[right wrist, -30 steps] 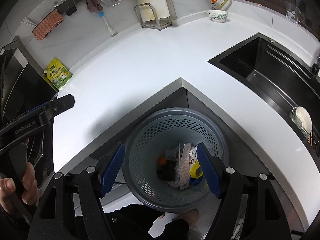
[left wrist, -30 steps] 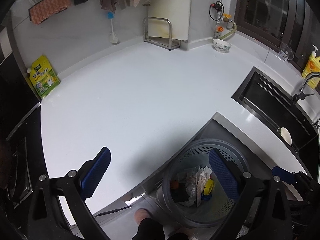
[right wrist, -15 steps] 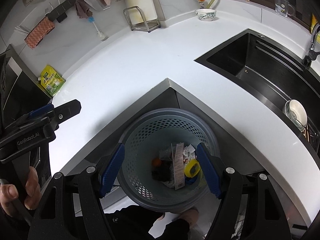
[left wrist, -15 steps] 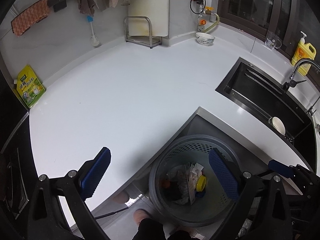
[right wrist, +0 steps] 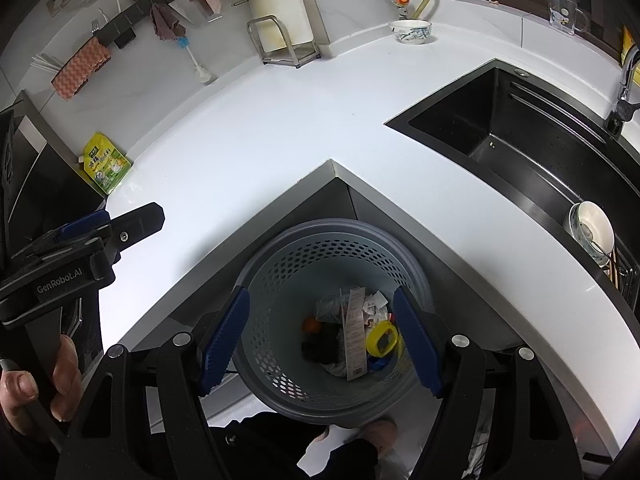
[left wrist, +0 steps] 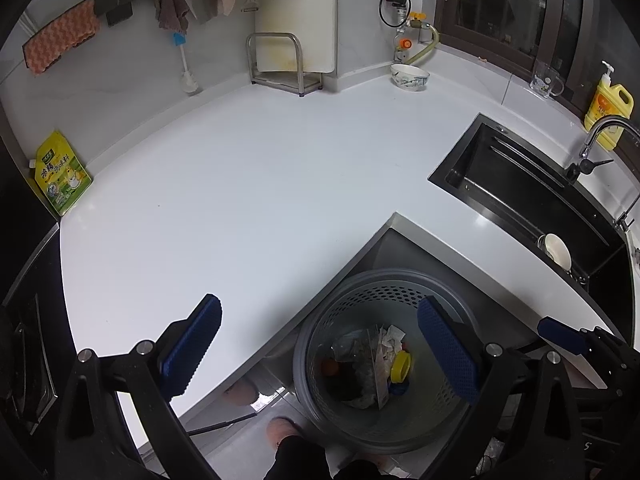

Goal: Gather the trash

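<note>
We see the grey bin [right wrist: 332, 320] upright, mouth up; a long receipt [right wrist: 356, 332] inside lies lengthwise away from us — both the right gripper [right wrist: 320, 344] and the left gripper [left wrist: 320, 344] gape wide, empty.

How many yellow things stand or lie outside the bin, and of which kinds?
Pouch: 1
Dish soap bottle: 1
Gas valve handle: 1
Total: 3
</note>
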`<state>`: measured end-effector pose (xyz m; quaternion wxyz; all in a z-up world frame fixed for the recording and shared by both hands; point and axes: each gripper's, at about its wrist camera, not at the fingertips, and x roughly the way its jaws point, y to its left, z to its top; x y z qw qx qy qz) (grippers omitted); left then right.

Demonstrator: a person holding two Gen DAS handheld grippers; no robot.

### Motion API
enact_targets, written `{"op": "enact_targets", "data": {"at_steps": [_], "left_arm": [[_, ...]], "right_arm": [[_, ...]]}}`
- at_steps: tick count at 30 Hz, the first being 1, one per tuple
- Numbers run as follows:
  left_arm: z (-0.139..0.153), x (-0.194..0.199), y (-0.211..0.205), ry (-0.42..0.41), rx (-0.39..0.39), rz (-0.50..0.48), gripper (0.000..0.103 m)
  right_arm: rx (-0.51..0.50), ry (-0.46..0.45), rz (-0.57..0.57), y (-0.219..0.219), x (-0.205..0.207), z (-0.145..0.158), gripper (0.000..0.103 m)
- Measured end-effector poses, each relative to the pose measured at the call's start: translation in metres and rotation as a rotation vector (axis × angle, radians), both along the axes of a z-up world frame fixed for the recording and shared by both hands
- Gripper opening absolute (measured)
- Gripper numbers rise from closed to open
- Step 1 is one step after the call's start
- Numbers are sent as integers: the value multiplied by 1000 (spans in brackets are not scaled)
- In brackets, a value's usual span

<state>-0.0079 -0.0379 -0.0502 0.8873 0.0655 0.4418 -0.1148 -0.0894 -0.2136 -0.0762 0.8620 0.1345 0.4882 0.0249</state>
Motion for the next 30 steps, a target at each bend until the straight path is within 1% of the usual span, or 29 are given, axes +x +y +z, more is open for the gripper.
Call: {"op": "enact_targets", "data": {"at_steps": [30], "left_arm": [[0, -1, 6, 3, 4, 6, 97]], "right_arm": [[-1, -2, 10, 3, -1, 2, 71]]}}
